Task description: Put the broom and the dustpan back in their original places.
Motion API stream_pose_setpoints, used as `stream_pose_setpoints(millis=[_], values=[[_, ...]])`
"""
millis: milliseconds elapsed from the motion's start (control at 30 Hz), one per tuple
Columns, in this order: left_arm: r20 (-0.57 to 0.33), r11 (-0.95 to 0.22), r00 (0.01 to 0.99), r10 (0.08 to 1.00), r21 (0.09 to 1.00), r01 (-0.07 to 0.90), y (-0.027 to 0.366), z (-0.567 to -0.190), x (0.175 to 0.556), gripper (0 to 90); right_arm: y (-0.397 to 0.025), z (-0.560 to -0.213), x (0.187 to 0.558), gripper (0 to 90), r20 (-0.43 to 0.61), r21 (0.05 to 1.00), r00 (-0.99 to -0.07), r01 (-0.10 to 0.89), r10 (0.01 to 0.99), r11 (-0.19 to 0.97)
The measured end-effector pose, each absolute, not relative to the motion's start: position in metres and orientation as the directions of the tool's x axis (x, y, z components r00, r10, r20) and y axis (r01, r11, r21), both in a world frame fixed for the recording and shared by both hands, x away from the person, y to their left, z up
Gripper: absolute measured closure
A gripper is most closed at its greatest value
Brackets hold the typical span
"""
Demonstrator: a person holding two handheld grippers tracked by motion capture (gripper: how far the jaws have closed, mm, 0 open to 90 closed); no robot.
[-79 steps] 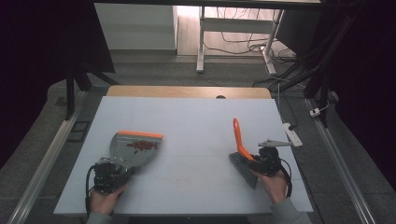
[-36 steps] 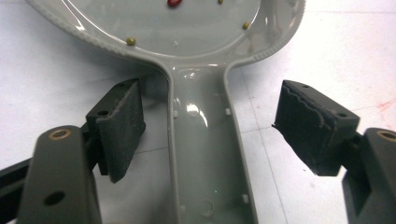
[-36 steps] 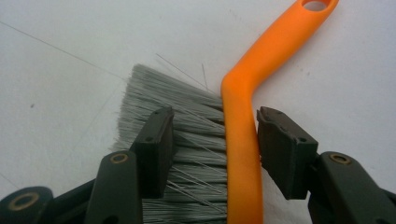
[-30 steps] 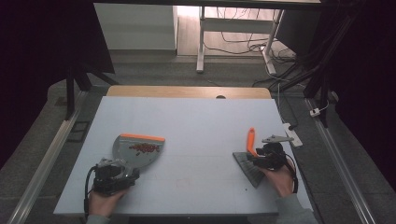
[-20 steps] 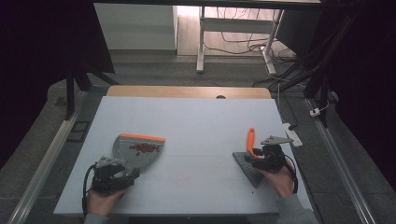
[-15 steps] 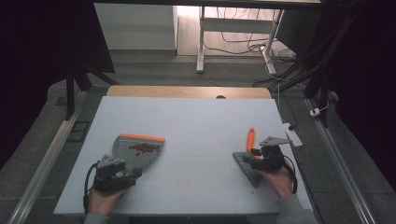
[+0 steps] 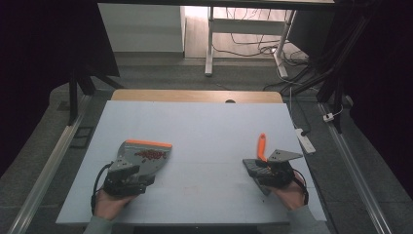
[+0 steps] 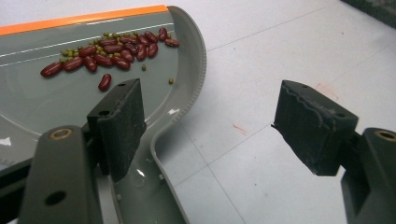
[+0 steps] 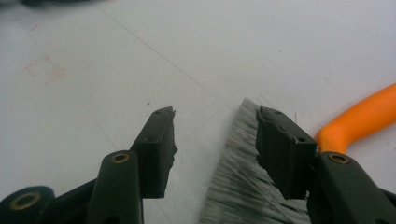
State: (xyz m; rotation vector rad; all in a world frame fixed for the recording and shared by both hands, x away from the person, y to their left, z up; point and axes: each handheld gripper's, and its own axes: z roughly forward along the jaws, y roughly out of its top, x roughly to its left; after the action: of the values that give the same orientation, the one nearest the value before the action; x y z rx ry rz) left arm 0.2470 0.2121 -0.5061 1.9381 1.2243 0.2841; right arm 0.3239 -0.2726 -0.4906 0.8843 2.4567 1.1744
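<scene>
- Two claws, both with jaws apart, holding nothing.
- Left claw [image 8: 205, 121]: by the dustpan [image 8: 70, 84] handle, near-left on the table [image 7: 214, 126]; pan lies flat, keeping the beans [image 8: 112, 49] in.
- Right claw [image 9: 215, 140]: over the brush [image 9: 247, 186] bristles, near-right; brush seemingly set down, sweeping done.

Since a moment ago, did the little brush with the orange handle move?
Yes. The brush slid right and toward the person's edge of the table, and now lies flat by the right gripper.
</scene>
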Motion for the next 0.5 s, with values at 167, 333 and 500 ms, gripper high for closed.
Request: stream_pose_setpoints(millis=[167,333,500], values=[[-0.222,-0.220,0.521,0.824,0.723,0.655,0.215,-0.508,0.253,25.4,-0.278,-0.495,0.317,47.7,-0.009,0.778,-0.774,0.392,0.633,0.491],[-0.225,-0.221,0.524,0.822,0.721,0.657,0.218,-0.509,0.252,25.4,-0.287,-0.497,0.313,47.6,-0.013,0.786,-0.765,0.390,0.643,0.480],[-0.227,-0.224,0.524,0.821,0.715,0.662,0.217,-0.510,0.250,25.4,-0.291,-0.495,0.313,47.6,-0.008,0.798,-0.762,0.386,0.647,0.464]])
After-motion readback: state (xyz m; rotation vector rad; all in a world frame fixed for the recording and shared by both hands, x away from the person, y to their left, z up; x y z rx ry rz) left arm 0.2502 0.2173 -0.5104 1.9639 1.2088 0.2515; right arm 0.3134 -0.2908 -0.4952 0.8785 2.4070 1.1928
